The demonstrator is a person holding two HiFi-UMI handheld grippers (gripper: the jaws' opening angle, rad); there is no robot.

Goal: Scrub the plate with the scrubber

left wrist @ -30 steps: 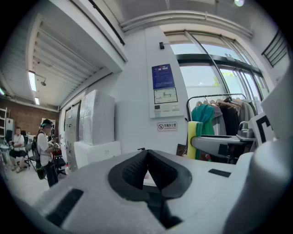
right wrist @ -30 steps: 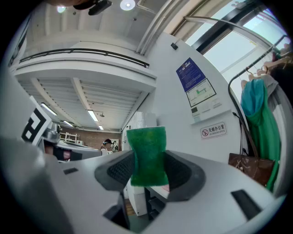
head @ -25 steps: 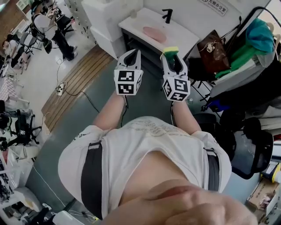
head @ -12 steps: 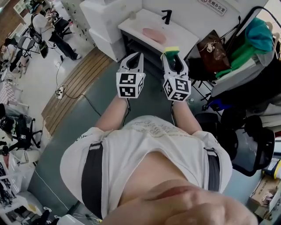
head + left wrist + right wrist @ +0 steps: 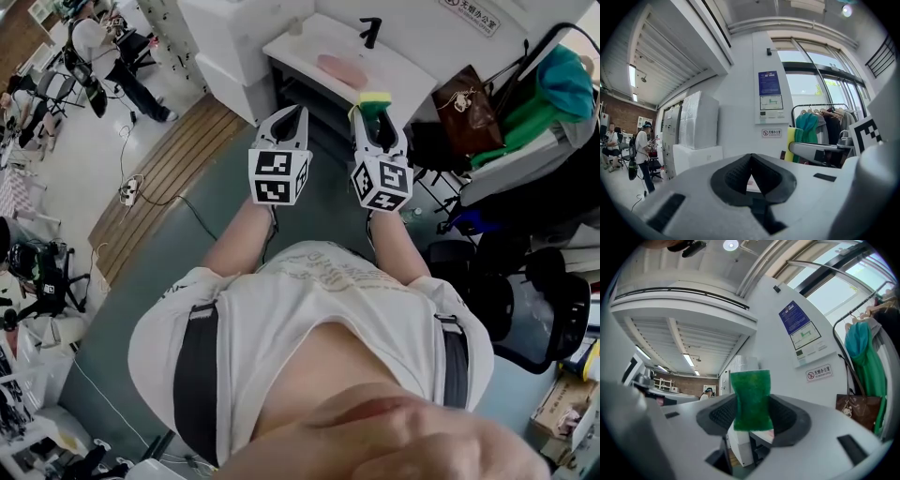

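Note:
A pink plate [image 5: 339, 67] lies on the white sink counter [image 5: 298, 49] ahead, beside a black tap [image 5: 371, 30]. Both grippers are held out level in front of the person's chest, short of the counter. My right gripper [image 5: 376, 112] is shut on a scrubber [image 5: 374, 97], a sponge with a yellow body and a green face. In the right gripper view the green face [image 5: 751, 399] stands upright between the pads of the right gripper [image 5: 751, 405]. My left gripper [image 5: 289, 114] is to its left, shut with nothing in it, and the left gripper [image 5: 751, 158] shows its pads meeting.
A brown bag [image 5: 466, 105] and a rack with green and teal clothes [image 5: 553, 89] stand right of the counter. A black office chair [image 5: 539, 314] is at the right. A wooden floor strip [image 5: 169, 173] with a cable runs at the left. People [image 5: 103, 56] are far back left.
Both grippers have moved a little forward towards the counter, side by side. The scrubber stays clamped in the right gripper, and the left stays shut.

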